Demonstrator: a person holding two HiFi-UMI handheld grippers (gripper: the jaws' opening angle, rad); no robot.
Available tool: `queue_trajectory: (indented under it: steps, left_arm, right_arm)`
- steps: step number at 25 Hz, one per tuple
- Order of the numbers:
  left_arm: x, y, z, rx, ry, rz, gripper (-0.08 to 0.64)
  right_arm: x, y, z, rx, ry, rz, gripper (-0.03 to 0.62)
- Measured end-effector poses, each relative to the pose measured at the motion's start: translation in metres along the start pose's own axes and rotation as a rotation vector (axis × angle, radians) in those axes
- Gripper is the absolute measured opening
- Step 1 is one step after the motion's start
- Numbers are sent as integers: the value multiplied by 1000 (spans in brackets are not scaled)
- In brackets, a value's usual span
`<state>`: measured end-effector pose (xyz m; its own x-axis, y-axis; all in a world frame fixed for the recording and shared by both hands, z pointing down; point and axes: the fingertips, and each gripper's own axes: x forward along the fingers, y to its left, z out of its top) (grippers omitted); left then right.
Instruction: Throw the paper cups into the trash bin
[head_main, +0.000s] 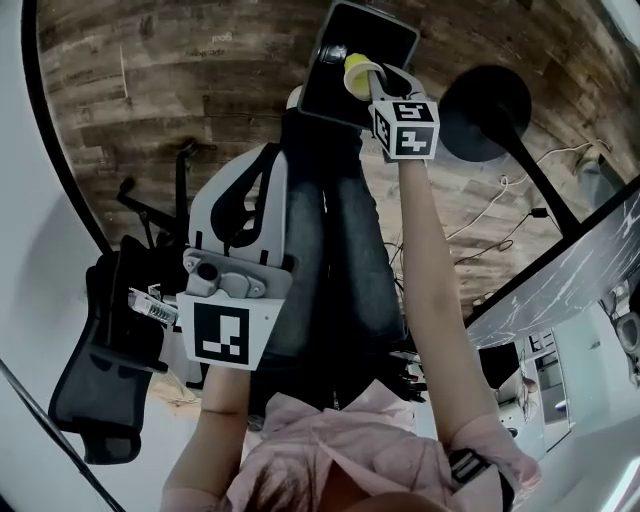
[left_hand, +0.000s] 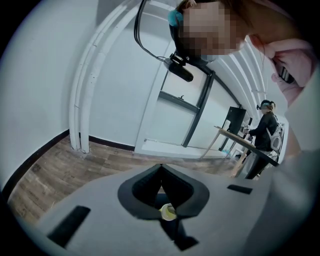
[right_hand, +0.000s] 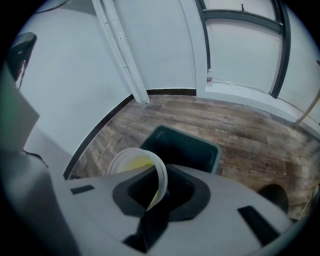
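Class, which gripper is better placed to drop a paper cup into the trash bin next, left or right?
The right gripper: its jaws pinch the paper cup over the open trash bin. The left gripper faces floor and wall, with no bin in its view.

Soft even light, fisheye-warped edges

Wood-plank floor, with a bin and furniture on it

The brown plank floor (head_main: 150, 90) carries a dark rectangular trash bin (head_main: 385, 40), open at the top, at the far side. Right of the bin stands a round black base (head_main: 485, 110), with loose cables (head_main: 500, 215) trailing on the boards near it. A black office chair (head_main: 110, 350) stands at the near left, beside the white wall.
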<state>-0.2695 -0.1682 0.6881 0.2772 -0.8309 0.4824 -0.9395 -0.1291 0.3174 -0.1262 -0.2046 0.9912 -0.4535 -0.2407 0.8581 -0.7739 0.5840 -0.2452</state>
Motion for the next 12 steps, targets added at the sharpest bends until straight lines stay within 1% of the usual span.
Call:
queue_trajectory:
  steps: [7,10,12]
  left_arm:
    - [7,12,-11,-8,-21,21,15]
    - [10,19,-16,-2,-32,36,15]
    - [14,24,-20,-1,-37,45,15]
  right_arm:
    - [30,1,-5,1,27,2,54]
    - [45,-1,-8,31,36,-3,54]
    - [55,-5,-11,71,39,-2,54]
